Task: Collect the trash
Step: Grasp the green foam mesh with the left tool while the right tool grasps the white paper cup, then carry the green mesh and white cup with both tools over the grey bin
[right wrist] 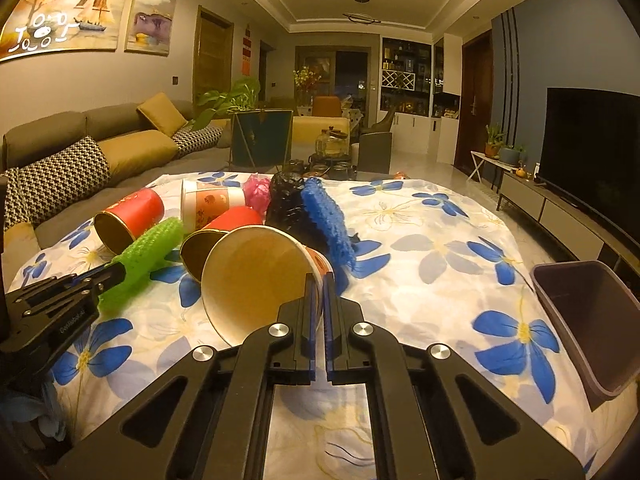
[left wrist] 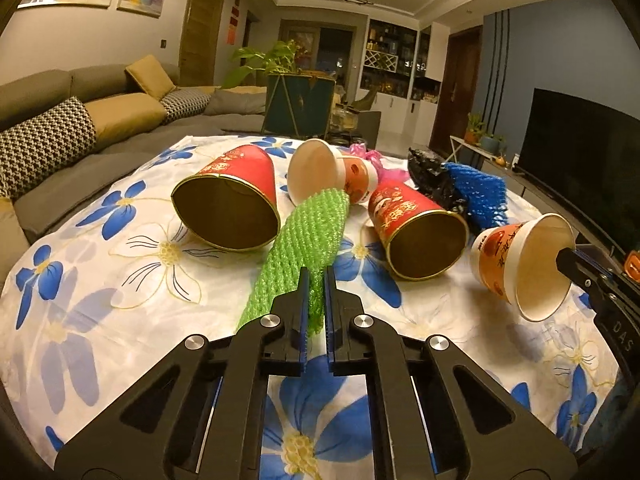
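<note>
Green net (left wrist: 304, 236): near end clamped in my left gripper (left wrist: 317, 280), far end lying between the two red cups (left wrist: 236, 200) on the floral cloth (left wrist: 120, 320). My right gripper (right wrist: 319, 284) is closed on the rim of the orange paper cup (right wrist: 256, 276), just right of the net. Blue net (right wrist: 326, 216) and black bag (right wrist: 286, 200) lie behind that cup. Bin (right wrist: 588, 312) stands well right of it.

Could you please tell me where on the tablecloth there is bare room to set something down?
The widest free patch is the cloth between the blue foam net and the dark bin. Another lies nearest the sofa, beside the big red cup. The middle is crowded: cups, the green foam net and the black bag lie packed together.
</note>
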A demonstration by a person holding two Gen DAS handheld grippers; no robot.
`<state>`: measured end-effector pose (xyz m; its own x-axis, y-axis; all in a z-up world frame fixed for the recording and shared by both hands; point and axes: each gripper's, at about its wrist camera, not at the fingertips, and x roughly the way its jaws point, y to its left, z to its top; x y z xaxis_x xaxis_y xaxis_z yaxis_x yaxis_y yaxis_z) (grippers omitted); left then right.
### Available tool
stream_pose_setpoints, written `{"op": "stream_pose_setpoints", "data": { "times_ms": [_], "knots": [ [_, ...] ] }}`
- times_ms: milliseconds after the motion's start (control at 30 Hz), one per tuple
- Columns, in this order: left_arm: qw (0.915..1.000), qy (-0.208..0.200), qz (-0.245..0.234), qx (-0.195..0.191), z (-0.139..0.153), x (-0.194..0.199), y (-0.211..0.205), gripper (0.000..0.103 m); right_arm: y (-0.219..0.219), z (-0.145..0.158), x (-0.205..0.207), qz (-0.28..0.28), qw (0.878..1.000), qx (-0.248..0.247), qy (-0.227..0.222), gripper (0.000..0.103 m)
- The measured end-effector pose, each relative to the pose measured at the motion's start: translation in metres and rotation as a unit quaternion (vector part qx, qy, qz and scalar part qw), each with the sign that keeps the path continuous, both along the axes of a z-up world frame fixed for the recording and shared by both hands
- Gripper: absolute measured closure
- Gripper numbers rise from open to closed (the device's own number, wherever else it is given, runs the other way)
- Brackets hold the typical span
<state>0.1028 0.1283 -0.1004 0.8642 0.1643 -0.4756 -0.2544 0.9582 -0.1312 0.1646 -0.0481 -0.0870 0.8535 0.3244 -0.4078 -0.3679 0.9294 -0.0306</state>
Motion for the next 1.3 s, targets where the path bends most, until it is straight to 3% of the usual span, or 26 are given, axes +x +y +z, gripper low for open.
{"op": "stream_pose_setpoints", "data": {
  "times_ms": [467, 1300],
  "knots": [
    [0.9975, -0.064, -0.029, -0.003, 0.039, -0.039, -0.031, 0.098, -0.037, 0.019, -0.018, -0.020, 0.999, 0.019, -0.020, 0.099],
    [0.9881, -0.103, -0.113, 0.015, 0.075, -0.029, -0.101, 0.098, -0.102, 0.052, -0.048, -0.077, 0.993, 0.047, -0.076, 0.099]
  ]
}}
